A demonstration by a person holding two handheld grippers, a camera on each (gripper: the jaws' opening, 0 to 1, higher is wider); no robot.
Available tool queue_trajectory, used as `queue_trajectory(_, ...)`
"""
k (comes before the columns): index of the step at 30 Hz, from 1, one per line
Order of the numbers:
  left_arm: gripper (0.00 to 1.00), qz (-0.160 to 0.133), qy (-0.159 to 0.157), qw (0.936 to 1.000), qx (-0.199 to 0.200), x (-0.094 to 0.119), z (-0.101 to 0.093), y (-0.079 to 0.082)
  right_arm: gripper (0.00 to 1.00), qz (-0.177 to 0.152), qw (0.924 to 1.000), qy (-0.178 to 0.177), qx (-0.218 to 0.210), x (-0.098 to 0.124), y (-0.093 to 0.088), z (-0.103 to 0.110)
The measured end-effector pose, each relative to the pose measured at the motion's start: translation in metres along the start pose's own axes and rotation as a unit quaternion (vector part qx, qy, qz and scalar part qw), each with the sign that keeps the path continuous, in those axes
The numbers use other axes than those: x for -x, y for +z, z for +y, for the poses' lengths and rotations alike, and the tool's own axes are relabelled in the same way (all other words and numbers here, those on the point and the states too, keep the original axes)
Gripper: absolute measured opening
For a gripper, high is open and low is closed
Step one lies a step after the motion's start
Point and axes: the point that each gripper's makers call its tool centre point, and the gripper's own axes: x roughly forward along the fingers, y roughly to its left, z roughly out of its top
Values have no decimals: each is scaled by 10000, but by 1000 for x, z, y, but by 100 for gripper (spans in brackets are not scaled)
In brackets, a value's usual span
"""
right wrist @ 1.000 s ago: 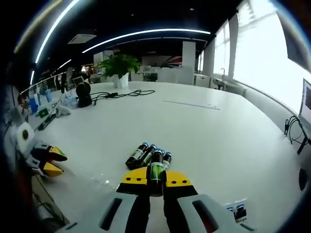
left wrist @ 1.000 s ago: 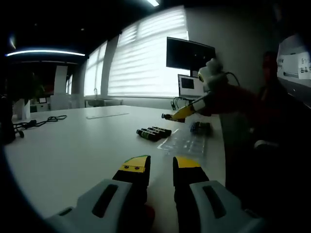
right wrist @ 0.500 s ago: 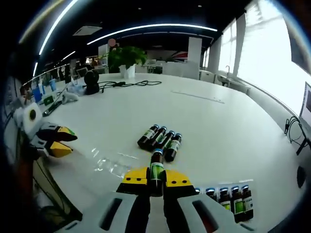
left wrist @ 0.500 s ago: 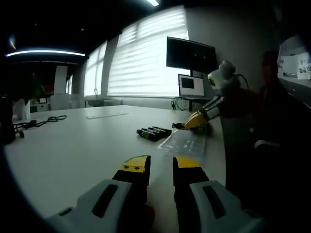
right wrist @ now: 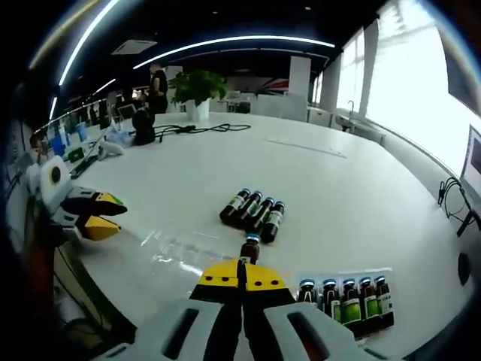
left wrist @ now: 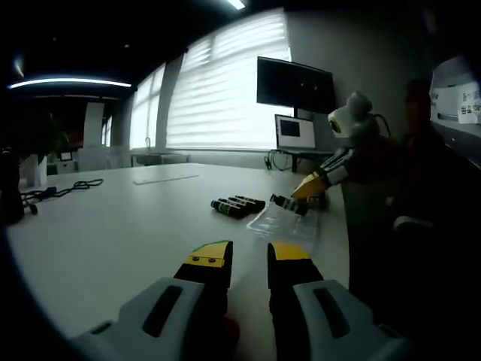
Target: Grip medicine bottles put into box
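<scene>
My right gripper [right wrist: 242, 275] has its jaws pressed close on one medicine bottle [right wrist: 249, 249]. The bottle's long axis runs straight ahead along the jaws, its blue cap pointing away from me. Just beside it, toward the right of the right gripper view, lies the clear box [right wrist: 353, 280], with a row of boxed bottles [right wrist: 346, 299] already lying side by side in it, caps up-frame. So the held bottle sits just left of that row, and I judge the next free slot is at the row's near-left end; the move turns on shifting rightward and lowering with the bottle parallel to the others.

Farther ahead on the white surface [right wrist: 316, 195], four loose bottles [right wrist: 253, 209] lie in a tight group, well apart from the box.

My left gripper [left wrist: 244, 256] hovers over the near edge of the surface, jaws parted with a clear gap, holding nothing. It is well away from the box; the right one is far nearer.
</scene>
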Motion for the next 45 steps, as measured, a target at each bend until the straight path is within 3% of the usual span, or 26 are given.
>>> queue_trajectory(5, 13, 2, 1, 10000, -8, 0, 0, 0, 0, 62, 10000, 40, 62, -7, -7, -2)
queue_trajectory(7, 13, 3, 1, 10000, -4, 0, 0, 0, 0, -135, 9998, 35, 132, -6, 1, -3)
queue_trajectory(11, 13, 13, 5, 10000, -12, 0, 0, 0, 0, -202, 9997, 11, 139, -6, 9, -8)
queue_trajectory(17, 13, 23, 15, 10000, -20, -1, 0, -1, 7, -49, 9994, -15, 345, -13, 1, 1)
queue_trajectory(27, 13, 4, 1, 10000, -12, 0, 0, 0, 9, 133, 9941, -523, 940, -16, -3, 8)
queue_trajectory(45, 13, -21, -16, 10000, -2, 0, -1, 1, 6, -30, 9963, -568, 650, -3, 10, 3)
